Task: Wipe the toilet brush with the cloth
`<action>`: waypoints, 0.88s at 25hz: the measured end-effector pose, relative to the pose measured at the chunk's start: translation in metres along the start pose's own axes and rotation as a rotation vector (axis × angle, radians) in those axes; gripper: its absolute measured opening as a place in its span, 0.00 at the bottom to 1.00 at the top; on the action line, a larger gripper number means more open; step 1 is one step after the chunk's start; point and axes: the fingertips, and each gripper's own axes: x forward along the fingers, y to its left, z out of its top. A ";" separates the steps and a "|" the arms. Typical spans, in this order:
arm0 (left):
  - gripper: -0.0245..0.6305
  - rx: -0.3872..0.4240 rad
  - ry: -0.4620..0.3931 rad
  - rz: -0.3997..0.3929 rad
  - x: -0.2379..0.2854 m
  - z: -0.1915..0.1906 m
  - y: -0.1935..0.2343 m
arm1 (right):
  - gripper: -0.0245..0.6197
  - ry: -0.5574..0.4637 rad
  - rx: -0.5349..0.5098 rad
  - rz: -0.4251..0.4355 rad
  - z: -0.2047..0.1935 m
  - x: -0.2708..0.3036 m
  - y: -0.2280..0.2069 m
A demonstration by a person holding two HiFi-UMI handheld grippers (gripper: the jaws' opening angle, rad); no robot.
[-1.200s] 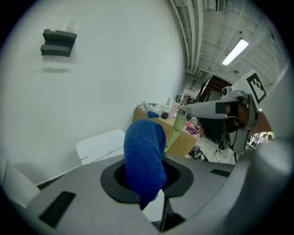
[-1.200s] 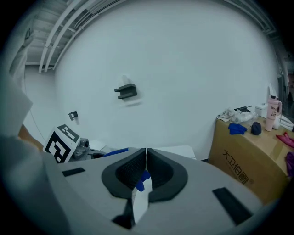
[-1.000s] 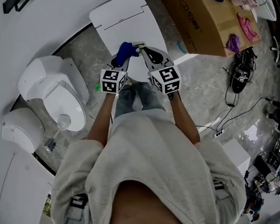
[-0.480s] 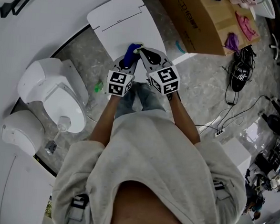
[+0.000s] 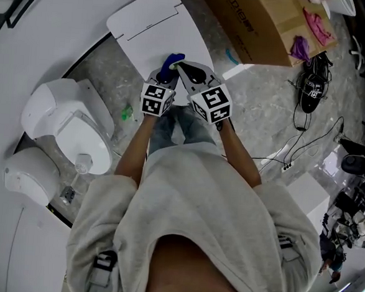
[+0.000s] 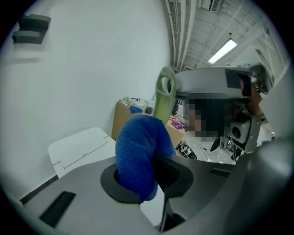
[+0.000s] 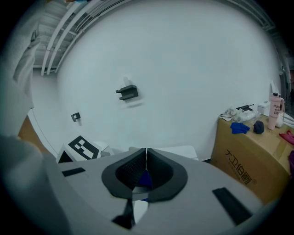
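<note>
While the left gripper (image 6: 148, 179) is clamped tight on the blue cloth (image 6: 138, 151), the green handle of the toilet brush (image 6: 163, 98) pokes up right behind that cloth, just past the jaw tips. The right gripper (image 7: 146, 158) has its 2 jaws pressed together tip to tip, with a bit of blue peeking through the hollow below them. Both grippers sit side by side, noses close together.

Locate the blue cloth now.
The cloth is clamped in the jaws of the left gripper, upper centre of head view, green brush handle just behind.
</note>
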 end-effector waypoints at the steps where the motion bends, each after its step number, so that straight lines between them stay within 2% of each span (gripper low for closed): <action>1: 0.15 0.002 0.012 -0.004 0.004 -0.003 0.001 | 0.09 0.000 0.000 0.000 0.000 0.000 0.000; 5: 0.15 -0.012 0.068 -0.007 0.016 -0.016 0.004 | 0.09 0.001 0.000 0.000 -0.001 -0.002 -0.001; 9: 0.15 -0.010 0.080 -0.006 0.016 -0.018 0.006 | 0.09 0.002 -0.003 0.001 -0.001 -0.002 -0.001; 17: 0.15 -0.040 -0.021 0.035 -0.022 0.000 0.014 | 0.09 0.005 -0.015 0.013 -0.001 0.000 0.002; 22: 0.15 -0.056 -0.102 0.025 -0.058 0.010 0.013 | 0.09 0.008 -0.020 0.014 -0.001 0.000 0.001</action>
